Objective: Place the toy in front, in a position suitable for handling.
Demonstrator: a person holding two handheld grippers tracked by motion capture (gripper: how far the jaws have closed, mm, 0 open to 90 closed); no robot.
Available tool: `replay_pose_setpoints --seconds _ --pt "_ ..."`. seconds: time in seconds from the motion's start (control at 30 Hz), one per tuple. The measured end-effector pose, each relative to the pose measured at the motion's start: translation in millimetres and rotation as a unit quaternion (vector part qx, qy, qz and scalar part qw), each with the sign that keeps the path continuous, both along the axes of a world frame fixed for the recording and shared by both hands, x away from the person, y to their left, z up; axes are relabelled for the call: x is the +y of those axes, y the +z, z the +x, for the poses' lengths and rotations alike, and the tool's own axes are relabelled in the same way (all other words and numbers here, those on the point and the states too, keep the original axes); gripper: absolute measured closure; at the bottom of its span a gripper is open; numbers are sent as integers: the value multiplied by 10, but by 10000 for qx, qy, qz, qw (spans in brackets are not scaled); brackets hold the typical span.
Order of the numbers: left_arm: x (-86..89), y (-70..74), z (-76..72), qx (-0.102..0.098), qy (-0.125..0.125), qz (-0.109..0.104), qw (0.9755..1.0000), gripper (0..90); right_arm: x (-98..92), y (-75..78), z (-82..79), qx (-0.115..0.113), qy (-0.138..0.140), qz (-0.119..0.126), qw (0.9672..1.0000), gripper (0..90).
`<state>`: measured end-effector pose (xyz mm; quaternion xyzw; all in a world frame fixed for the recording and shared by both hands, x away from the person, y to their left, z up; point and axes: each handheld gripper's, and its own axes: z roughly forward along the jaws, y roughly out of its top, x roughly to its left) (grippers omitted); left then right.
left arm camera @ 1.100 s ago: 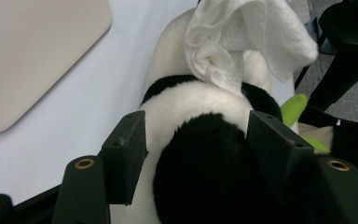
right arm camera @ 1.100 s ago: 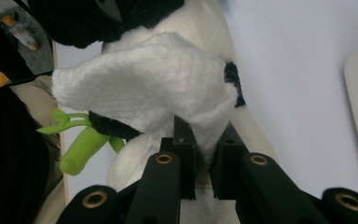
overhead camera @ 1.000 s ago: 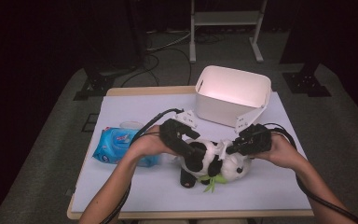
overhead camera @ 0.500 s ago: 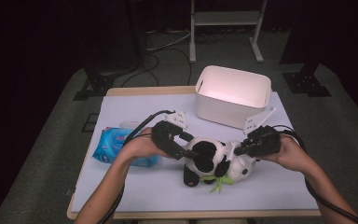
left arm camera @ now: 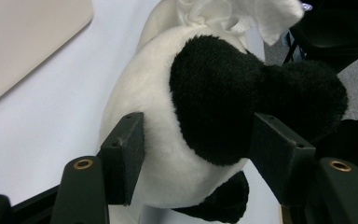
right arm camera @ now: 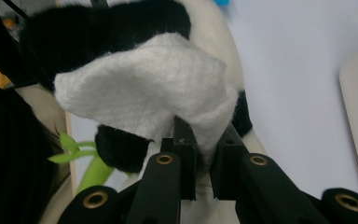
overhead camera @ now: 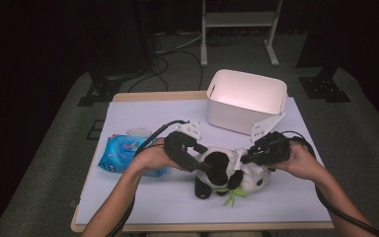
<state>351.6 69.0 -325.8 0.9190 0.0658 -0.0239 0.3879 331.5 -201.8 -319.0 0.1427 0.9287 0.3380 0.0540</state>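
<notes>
A black-and-white panda plush [overhead camera: 227,170] lies on the white table cover near the front, with a green leaf sprig [overhead camera: 232,195] under it. My left gripper [overhead camera: 202,165] comes at it from the left. In the left gripper view its jaws [left arm camera: 196,154] straddle the panda's white body and black arm [left arm camera: 223,93]. They have just been closing, and the pads press on the plush. My right gripper [overhead camera: 244,159] is shut on a white fleece flap [right arm camera: 144,88] at the panda's top, pinched between its jaws [right arm camera: 204,149].
A white open bin [overhead camera: 237,116] stands at the back right of the table. A blue wipes pack [overhead camera: 121,153] lies at the left, partly under my left hand. The table's wooden front edge [overhead camera: 202,228] runs just below the panda.
Both hands have stayed nearly in place on the panda. The plush has shifted slightly between them, and both grips are the same.
</notes>
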Motion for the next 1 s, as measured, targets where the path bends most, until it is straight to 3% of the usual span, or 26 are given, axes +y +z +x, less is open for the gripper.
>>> replay_pose_setpoints --seconds 0.4,0.87,1.0 --pt "-9 4 -18 -11 2 -68 10000 388 375 224 39 -135 323 -64 9994 818" --pt "1 4 9 -6 -6 -77 10000 399 636 249 137 -54 561 -11 9984 817" --pt "19 -4 7 12 37 -86 10000 398 629 244 145 -75 504 -28 9987 817"
